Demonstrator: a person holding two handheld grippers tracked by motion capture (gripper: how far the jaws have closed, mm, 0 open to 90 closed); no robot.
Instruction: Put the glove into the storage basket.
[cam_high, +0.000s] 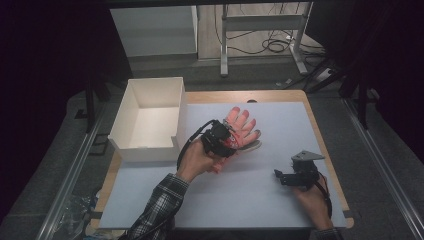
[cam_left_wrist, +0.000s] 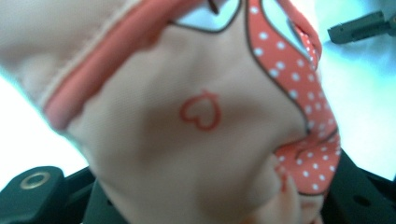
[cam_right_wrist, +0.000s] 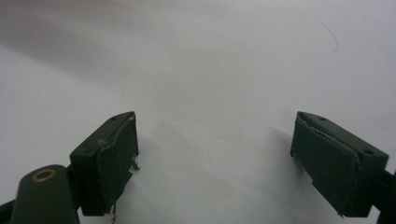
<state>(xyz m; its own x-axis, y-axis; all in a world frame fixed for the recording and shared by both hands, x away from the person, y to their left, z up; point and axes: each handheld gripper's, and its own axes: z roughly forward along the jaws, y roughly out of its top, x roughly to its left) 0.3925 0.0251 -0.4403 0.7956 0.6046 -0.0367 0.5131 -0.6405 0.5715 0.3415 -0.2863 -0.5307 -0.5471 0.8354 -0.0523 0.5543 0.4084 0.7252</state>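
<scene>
From my remote seat, the high view looks down on a wooden table (cam_high: 320, 131) topped with a pale grey mat (cam_high: 280, 150). At its left rear stands a white box (cam_high: 129, 107), rectangular and open-topped, with smooth plain walls; I see nothing inside it.

Just right of the box, near the middle of the mat, my left gripper (cam_high: 223, 138) is clamped on a pink glove (cam_high: 241, 126). The glove's long axis runs from the gripper toward the far right, its fingers spread and pointing away from me; whether its fingertips touch the mat I cannot tell.

In the left gripper view the glove (cam_left_wrist: 187, 140) looms close and blurred: soft, peach-coloured fabric, wrinkled where it is pinched, with a coral band, a small red heart outline and a coral patch dotted white (cheerful stuff).

My right gripper (cam_high: 283, 176) rests low at the mat's right front, well apart from the glove. In the right gripper view its flat black pads (cam_right_wrist: 114, 161) stand wide apart with nothing between them but bare mat.
</scene>
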